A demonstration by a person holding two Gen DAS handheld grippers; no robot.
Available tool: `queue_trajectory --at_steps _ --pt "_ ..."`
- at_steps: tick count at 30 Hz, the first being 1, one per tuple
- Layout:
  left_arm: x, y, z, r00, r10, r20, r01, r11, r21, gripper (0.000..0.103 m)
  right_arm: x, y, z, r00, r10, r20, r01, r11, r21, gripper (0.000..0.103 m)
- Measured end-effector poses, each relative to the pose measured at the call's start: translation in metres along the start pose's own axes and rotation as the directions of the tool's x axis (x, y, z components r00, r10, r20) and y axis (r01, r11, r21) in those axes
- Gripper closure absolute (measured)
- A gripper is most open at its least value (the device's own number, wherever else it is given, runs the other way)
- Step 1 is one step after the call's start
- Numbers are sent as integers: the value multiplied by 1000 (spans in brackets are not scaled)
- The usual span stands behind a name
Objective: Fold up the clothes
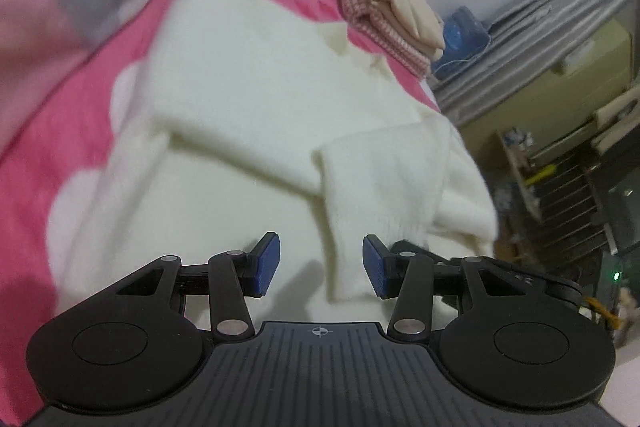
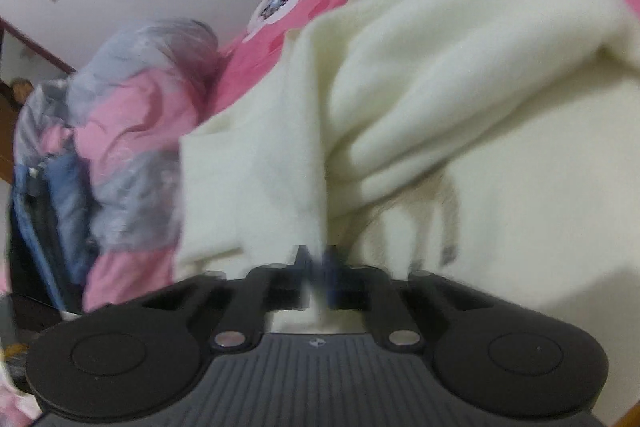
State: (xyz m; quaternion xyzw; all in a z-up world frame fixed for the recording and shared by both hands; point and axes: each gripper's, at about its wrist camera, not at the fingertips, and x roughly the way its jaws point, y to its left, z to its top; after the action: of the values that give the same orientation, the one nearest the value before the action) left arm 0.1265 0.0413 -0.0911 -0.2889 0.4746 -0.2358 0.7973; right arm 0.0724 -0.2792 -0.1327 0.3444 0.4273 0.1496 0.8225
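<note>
The left gripper (image 1: pixel 320 269) stands part open, its blue pads (image 1: pixel 266 265) clearly apart with nothing pinched between them; a folded strip of the cream sweater (image 1: pixel 248 99) lies below the gap, and whether the pads brush it cannot be told. The right gripper (image 2: pixel 316 277) has its fingers drawn together, blurred, with a fold of the cream sweater (image 2: pixel 420 99) running down into the spot where they meet; it looks clamped on that fabric, though the blur hides the contact itself.

The sweater is fluffy and lies spread over a pink blanket (image 1: pixel 52 131) with pale patches, one sleeve folded across the body in the left wrist view. In the right wrist view it is bunched into thick rolls just beyond the fingers.

At the far edge of the blanket sits a stack of folded clothes (image 1: pixel 394 3), beige on top of a pink-and-white checked piece. To the left lies a crumpled heap of pink and grey garments (image 2: pixel 132 131).
</note>
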Motion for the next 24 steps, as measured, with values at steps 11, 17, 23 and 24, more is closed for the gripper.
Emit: queue_trajectory --at_steps 11,17,23,24 --pt "-19 18 9 999 -35 -14 33 993 -111 57 -6 17 -95 929 225 -295 -202 974 107 95" --pt "-28 9 1 999 21 -44 -20 1000 24 56 -7 15 -102 921 170 -351 -149 985 87 88" --pt "-34 2 -12 993 53 -109 -33 984 174 54 -48 5 -74 972 113 -204 -101 993 64 73" --pt "-32 -2 -16 990 77 -116 -51 976 214 52 -52 -1 -73 979 94 -183 -79 993 85 73"
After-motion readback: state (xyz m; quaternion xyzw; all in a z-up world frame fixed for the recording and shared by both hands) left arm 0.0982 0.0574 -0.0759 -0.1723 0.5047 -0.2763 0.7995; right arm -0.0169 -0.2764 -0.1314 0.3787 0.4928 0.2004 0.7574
